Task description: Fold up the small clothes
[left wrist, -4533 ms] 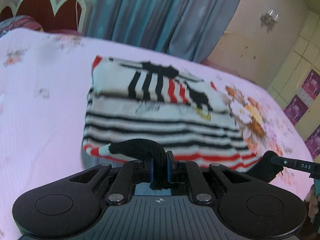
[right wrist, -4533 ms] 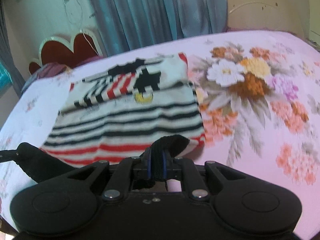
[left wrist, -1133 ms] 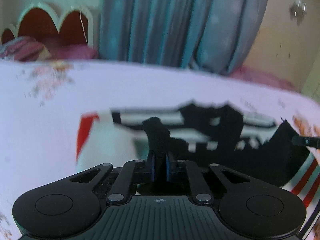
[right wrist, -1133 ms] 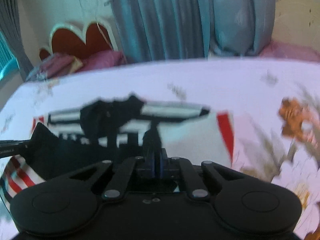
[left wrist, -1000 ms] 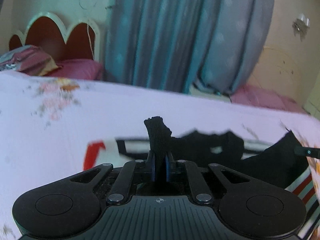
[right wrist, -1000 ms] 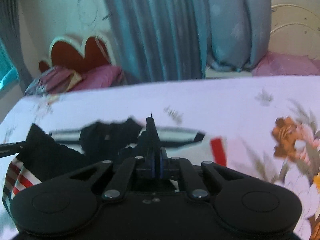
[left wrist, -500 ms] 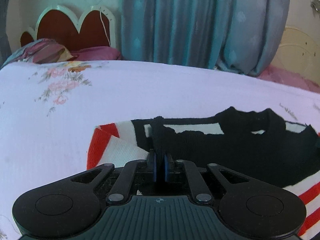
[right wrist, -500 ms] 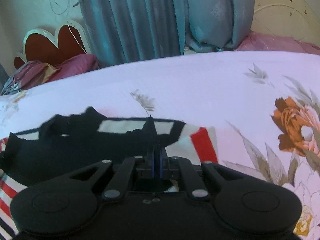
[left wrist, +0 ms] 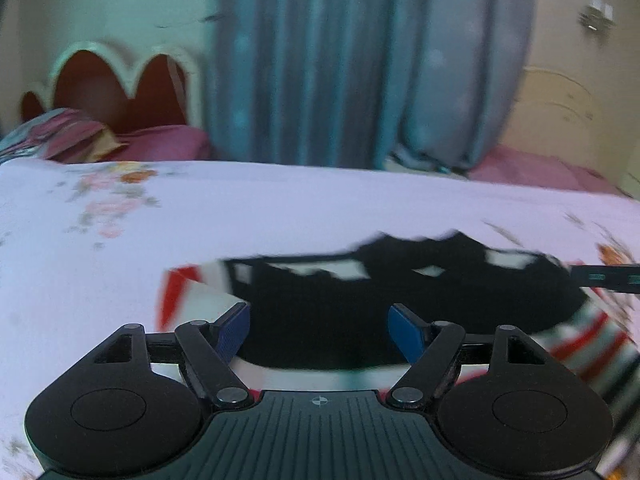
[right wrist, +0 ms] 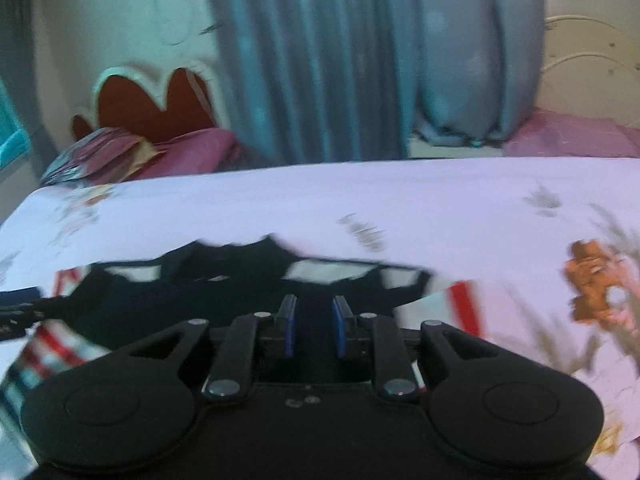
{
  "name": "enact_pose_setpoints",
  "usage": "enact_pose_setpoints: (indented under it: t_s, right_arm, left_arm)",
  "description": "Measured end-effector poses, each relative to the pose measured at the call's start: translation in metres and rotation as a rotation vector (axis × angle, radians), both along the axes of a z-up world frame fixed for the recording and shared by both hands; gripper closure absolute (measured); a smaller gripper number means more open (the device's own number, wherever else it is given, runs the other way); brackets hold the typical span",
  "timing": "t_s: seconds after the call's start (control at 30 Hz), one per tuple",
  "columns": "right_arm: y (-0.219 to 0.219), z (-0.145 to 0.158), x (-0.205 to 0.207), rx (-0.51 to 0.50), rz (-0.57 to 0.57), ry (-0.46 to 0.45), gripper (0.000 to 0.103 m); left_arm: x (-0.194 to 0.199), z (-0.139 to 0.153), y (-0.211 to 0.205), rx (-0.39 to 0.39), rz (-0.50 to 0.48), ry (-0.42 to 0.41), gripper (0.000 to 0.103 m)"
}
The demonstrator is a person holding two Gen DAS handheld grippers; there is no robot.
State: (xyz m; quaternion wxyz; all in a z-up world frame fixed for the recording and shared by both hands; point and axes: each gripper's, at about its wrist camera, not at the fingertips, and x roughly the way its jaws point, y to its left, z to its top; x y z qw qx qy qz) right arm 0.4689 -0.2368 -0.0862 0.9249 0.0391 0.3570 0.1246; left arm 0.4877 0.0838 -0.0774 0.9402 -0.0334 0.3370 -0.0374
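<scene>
Left wrist view: the left gripper has just been opened wide, pads clear of the sweater. The right gripper has been opened narrowly above the sweater, nothing pinched.

A home bedroom: floral-sheeted bed, scalloped headboard, blue curtains

Motion blur smears the striped garment and the bedsheet's flowers. The garment's near edge hides behind each gripper body; its stripes run off-frame.
</scene>
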Motion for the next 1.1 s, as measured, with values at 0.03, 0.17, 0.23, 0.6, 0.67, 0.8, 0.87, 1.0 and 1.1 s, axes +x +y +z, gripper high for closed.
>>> enact_pose_setpoints:
  t_s: [0.03, 0.17, 0.23, 0.6, 0.67, 0.8, 0.87, 1.0, 1.1]
  right_arm:
    - [0.008, -0.003, -0.003, 0.003, 0.021, 0.012, 0.083]
    - [0.035, -0.011, -0.012, -0.017, 0.079, 0.037, 0.083]
    - [0.041, -0.016, -0.019, -0.034, 0.086, 0.045, 0.084]
    - [-0.014, -0.033, -0.040, -0.158, -0.077, 0.065, 0.086]
    - [-0.016, -0.030, -0.045, -0.170, -0.087, 0.065, 0.085]
    - [-0.009, -0.023, -0.059, -0.122, -0.077, 0.057, 0.082]
    - [0.002, -0.018, -0.065, -0.106, -0.053, 0.044, 0.082]
    - [0.027, -0.012, -0.070, -0.073, -0.002, 0.028, 0.082]
    - [0.046, -0.009, -0.076, -0.054, 0.039, 0.021, 0.082]
  left_arm:
    - [-0.002, -0.001, -0.006, -0.008, -0.013, 0.007, 0.028]
    - [-0.009, -0.016, -0.023, 0.004, -0.033, 0.052, 0.028]
    - [-0.011, -0.028, -0.022, 0.024, -0.019, 0.094, 0.028]
    - [-0.029, -0.037, 0.005, 0.040, 0.037, 0.116, 0.028]
    - [-0.033, -0.037, 0.007, 0.055, 0.044, 0.119, 0.028]
    - [-0.038, -0.030, 0.007, 0.061, 0.057, 0.129, 0.028]
    - [-0.042, -0.026, 0.006, 0.059, 0.058, 0.125, 0.028]
    - [-0.052, -0.020, 0.002, 0.049, 0.044, 0.113, 0.028]
    - [-0.059, -0.020, -0.002, 0.055, 0.029, 0.114, 0.028]
